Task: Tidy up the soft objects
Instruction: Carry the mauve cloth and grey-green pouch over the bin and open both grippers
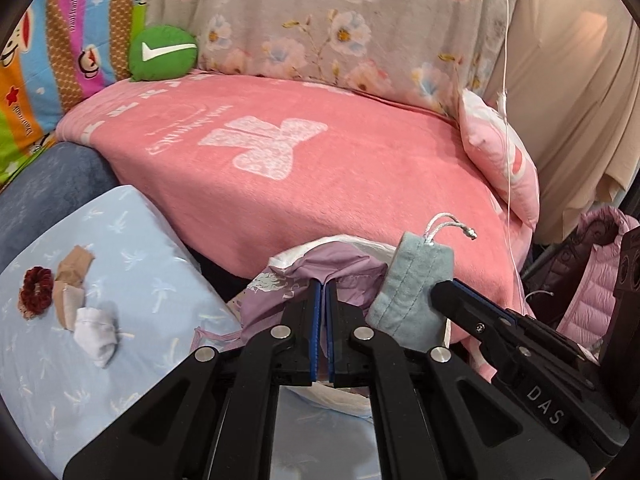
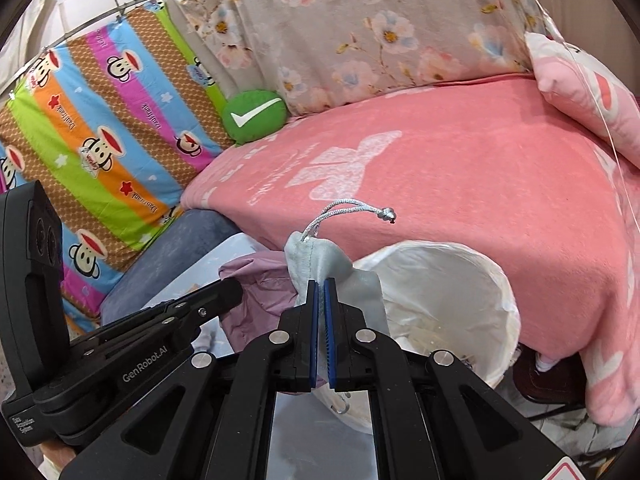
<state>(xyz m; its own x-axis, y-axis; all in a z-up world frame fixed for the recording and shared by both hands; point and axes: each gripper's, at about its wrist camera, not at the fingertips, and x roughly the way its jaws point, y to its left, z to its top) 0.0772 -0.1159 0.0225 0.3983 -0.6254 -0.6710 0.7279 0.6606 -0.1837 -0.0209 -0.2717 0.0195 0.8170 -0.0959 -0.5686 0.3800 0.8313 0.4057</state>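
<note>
Gripping a lilac pouch (image 1: 320,276), the left claw (image 1: 323,292) is clamped on it beside the pink blanket (image 1: 320,184); socks (image 1: 86,304) lie on a blue pillow (image 1: 152,280).

Right wrist view: the right claw (image 2: 321,292) pinches a grey drawstring pouch (image 2: 320,260) above a white-lined bin (image 2: 460,292).

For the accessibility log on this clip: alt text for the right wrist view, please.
The right gripper, fingers shut, holds a small grey drawstring pouch above a white-lined bin. The left gripper beside it holds a lilac cloth bag. Behind lie a pink blanket and a green cushion.
</note>
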